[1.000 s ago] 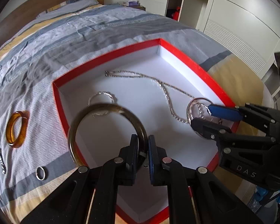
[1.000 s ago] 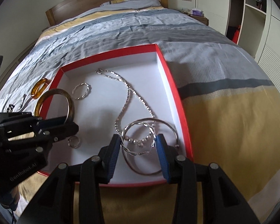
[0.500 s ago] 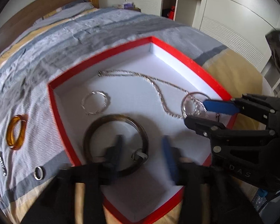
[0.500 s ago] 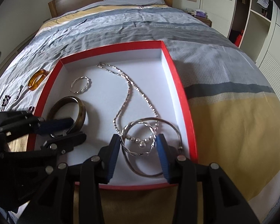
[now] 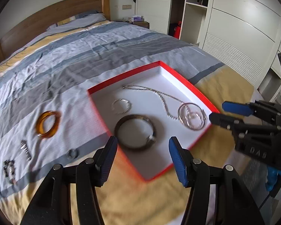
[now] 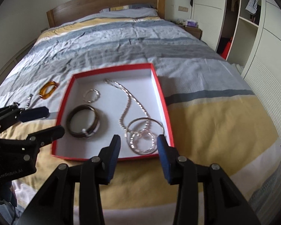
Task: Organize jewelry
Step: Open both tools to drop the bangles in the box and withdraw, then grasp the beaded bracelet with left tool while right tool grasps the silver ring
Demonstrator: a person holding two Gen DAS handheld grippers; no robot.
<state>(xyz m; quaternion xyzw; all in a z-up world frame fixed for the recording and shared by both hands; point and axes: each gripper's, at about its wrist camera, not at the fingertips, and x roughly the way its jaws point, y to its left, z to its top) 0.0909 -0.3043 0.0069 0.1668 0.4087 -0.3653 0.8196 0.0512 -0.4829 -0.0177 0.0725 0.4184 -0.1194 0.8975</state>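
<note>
Now both grippers hang above the near edge of a red-rimmed box (image 5: 189, 86) lying on a striped bedspread (image 6: 121, 43). Neither holds anything. The left gripper (image 5: 143, 155) has just been opening; its blue pads stand well apart with nothing between them, and the dark bangle (image 5: 134, 133) lies flat on the white floor of the box beneath it. The right gripper (image 6: 138, 150) also has its fingers apart and empty, above a cluster of thin silver hoops (image 6: 142, 136) near the box's right wall. A silver chain (image 6: 129, 97) runs from the far side of the box down into those hoops and seems to cross them. A small twisted silver bracelet (image 6: 90, 95) lies alone towards the far left corner of the box.

Still outside, on the bedspread to the left, are an amber bangle (image 5: 46, 124), a small ring (image 5: 72, 153), a short silver bar-shaped piece (image 5: 25, 150) and a dark beaded piece (image 5: 9, 168).

The likely trouble is with these small pieces. The ring lies flat on soft fabric, so the pads could pinch the cloth with it, or push it into a fold. The amber bangle looks smooth and hard and could slip from a light grip. In the box, lifting a hoop might drag the chain along and tangle it. A knock against the light box could shift it on the soft bed.
</note>
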